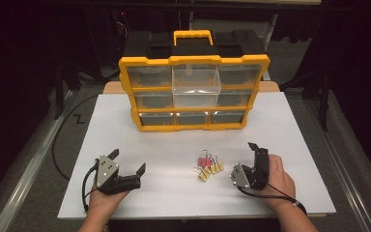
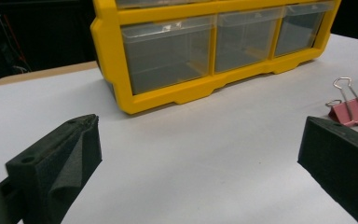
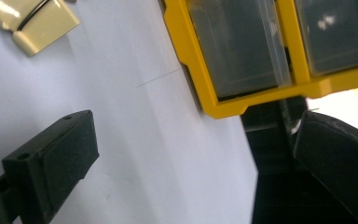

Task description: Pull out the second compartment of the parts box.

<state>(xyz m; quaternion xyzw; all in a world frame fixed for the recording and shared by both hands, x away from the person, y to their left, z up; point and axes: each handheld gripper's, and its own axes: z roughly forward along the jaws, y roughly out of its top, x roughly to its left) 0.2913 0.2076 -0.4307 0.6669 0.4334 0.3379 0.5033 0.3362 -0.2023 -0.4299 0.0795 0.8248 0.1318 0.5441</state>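
A yellow drawer organizer (image 1: 193, 60) with a black back and a yellow handle stands upright at the table's far middle. One clear drawer (image 1: 196, 83) sticks out of its middle column. A small pile of binder clips (image 1: 207, 166), pink and pale yellow, lies on the white board between my hands. My left gripper (image 1: 128, 160) rests at the front left, open and empty, facing the organizer's bottom row (image 2: 168, 60), with a pink clip (image 2: 354, 109) at its right. My right gripper (image 1: 252, 153), turned on its side to the right of the clips, is open and empty (image 3: 198, 140).
The white board (image 1: 125, 130) covers a wooden table, with a dark floor and metal rails on both sides. A black cable (image 1: 58, 145) loops off the left edge. In the right gripper view a pale yellow clip (image 3: 37, 18) lies at the top left and the organizer's corner (image 3: 223, 105) is ahead.
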